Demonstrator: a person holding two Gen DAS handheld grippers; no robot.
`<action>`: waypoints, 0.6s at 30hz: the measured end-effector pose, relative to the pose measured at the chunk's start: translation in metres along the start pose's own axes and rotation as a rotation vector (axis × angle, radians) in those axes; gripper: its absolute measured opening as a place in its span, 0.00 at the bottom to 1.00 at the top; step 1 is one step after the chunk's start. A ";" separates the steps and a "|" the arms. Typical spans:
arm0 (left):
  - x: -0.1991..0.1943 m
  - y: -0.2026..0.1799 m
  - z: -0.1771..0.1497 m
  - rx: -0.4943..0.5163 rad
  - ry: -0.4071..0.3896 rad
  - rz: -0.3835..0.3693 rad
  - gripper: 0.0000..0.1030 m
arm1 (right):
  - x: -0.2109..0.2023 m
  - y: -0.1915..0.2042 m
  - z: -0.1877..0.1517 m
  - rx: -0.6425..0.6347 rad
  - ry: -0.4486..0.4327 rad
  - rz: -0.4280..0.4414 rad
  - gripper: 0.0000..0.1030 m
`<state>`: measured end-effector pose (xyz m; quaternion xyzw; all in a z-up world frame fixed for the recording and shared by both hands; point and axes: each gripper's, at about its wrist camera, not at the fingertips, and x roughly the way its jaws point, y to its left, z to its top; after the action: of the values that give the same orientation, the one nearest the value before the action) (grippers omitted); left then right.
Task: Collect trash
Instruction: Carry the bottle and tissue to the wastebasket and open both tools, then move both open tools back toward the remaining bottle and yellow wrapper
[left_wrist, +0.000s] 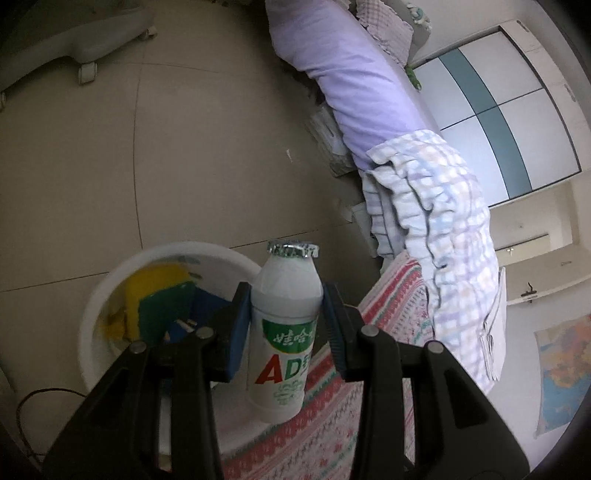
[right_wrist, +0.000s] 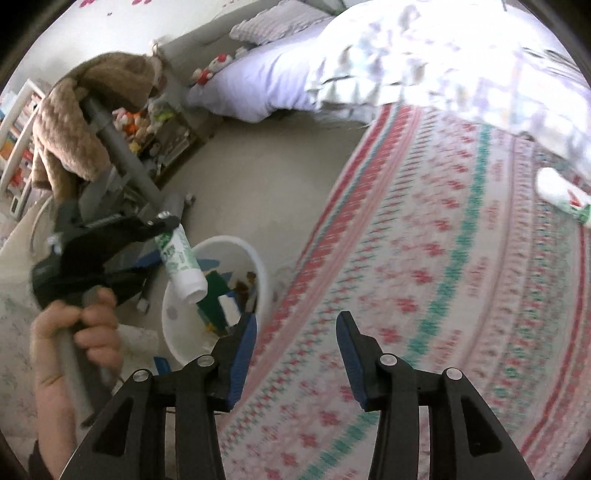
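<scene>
Indoors, a bed (right_wrist: 424, 258) under a red-and-green patterned cover fills the right wrist view, a white bin (right_wrist: 255, 266) of scraps standing on the floor just beside its edge. Above the bin, the left claw (left_wrist: 286, 314) grips a white drink bottle (left_wrist: 284, 332). Nearer, the right claw (right_wrist: 295, 354) gapes wide, holding nothing. What appears to be a second bottle (right_wrist: 561, 195), blurred, lies near the bed's far edge.

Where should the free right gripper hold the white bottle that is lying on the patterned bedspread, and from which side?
Grip the second bottle across its round body, coming from above with the right gripper open. It lies on its side on the bedspread, so its long flanks are exposed.
</scene>
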<state>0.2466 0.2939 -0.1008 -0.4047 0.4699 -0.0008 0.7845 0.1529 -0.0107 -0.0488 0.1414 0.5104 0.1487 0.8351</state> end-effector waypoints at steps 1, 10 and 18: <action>0.006 0.000 -0.001 -0.003 0.013 0.006 0.39 | -0.006 -0.006 0.000 0.008 -0.006 -0.003 0.45; 0.011 -0.015 -0.011 0.091 0.062 0.084 0.40 | -0.034 -0.037 -0.005 0.066 -0.028 0.037 0.45; 0.017 -0.016 -0.024 0.161 0.171 0.148 0.40 | -0.066 -0.050 -0.009 0.067 -0.067 0.041 0.45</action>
<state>0.2439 0.2612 -0.1085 -0.3032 0.5620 -0.0153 0.7694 0.1211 -0.0815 -0.0192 0.1846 0.4837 0.1440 0.8433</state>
